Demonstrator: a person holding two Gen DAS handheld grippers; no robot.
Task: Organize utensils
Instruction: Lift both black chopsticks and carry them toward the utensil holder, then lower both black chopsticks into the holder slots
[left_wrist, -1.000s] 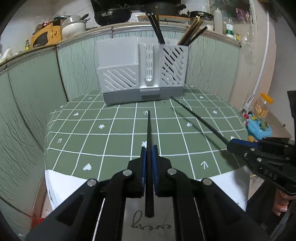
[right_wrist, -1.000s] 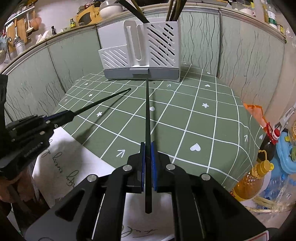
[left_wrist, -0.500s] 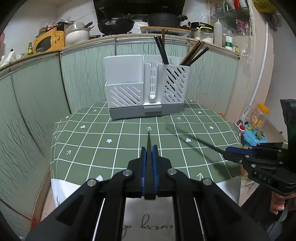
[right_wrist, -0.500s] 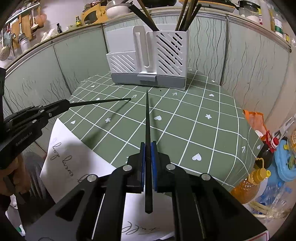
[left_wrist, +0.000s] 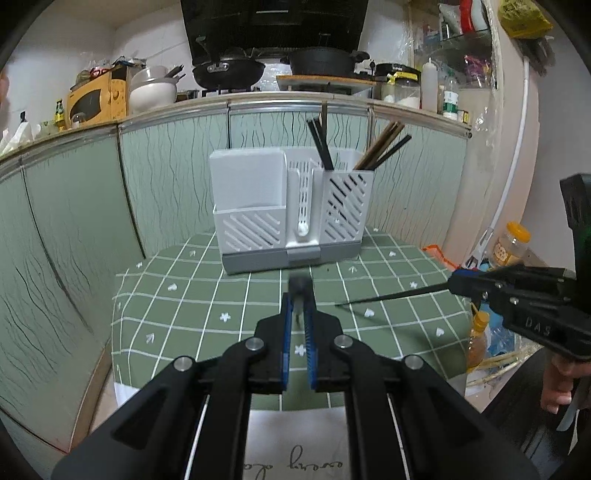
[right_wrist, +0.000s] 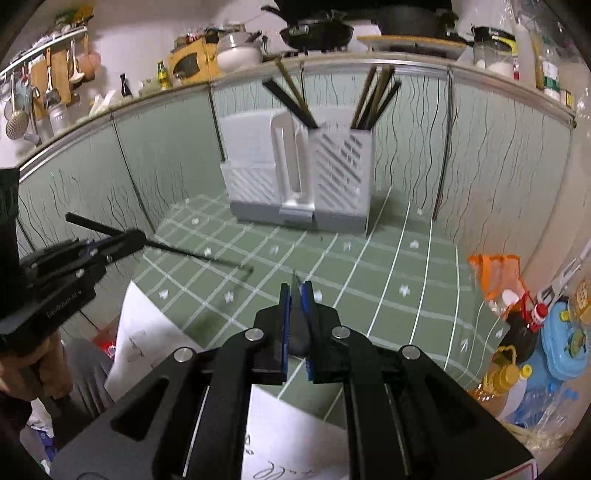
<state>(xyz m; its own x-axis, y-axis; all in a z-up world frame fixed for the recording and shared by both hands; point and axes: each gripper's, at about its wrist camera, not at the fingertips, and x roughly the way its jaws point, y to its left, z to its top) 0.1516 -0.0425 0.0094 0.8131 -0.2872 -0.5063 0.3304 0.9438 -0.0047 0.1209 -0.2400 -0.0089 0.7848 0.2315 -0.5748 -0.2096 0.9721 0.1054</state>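
Both of my grippers have risen since a second ago, so the white utensil holder (left_wrist: 291, 210) now sits lower and further off in each wrist view, and each chopstick has tilted toward its own camera until it shows nearly end-on. Nearest the holder's front, my left gripper (left_wrist: 297, 325) is clamped on a black chopstick (left_wrist: 301, 286), whose blurred butt end shows just above the blue pads. Seen from the right wrist, that same stick runs through the jaws with its thin tip aimed over the green checked surface (left_wrist: 192, 295) toward the holder. My right gripper (right_wrist: 295, 317) is likewise closed on a second black chopstick (right_wrist: 296, 325), seen foreshortened between its pads; from the left wrist its slim tip points across the surface, in front of the holder and clear of it. Neither stick touches the cloth. Farther back, the holder stands at the rear edge of the surface against the green panelled wall (left_wrist: 166, 166). Dark and wooden chopsticks (left_wrist: 380, 147) already lean in its right-hand slotted compartments. Its left compartment shows nothing sticking out.
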